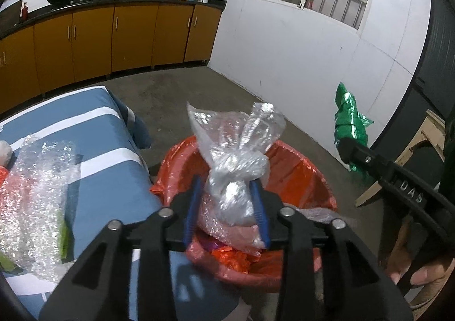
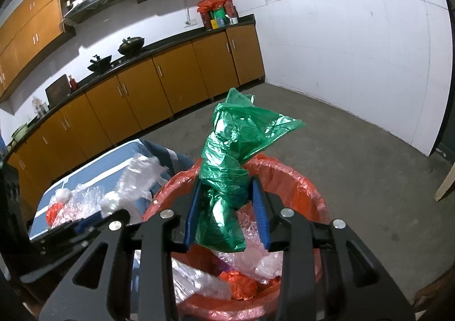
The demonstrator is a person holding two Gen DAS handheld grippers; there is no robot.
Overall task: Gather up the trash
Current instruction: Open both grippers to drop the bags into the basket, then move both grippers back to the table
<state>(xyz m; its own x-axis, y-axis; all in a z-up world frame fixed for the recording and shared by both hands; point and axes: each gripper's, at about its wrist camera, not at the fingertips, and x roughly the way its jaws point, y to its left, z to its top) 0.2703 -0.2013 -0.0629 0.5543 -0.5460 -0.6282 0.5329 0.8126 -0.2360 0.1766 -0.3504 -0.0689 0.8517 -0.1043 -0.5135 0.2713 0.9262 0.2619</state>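
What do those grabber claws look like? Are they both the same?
Yes, they match. The left gripper and right gripper each have black angular linkage arms with triangular cutouts, shiny round silver pivot bolts, and two blue ribbed fingers. From the left camera, the right gripper's black body shows raised letters "DAS" and a curved black cable beside it.

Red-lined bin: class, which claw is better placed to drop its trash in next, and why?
Right, probably. The right claw grips the green bag above the bin; the left claw holds its clear bag nearer the rim.

Dim indoor light, fisheye-warped dark edges
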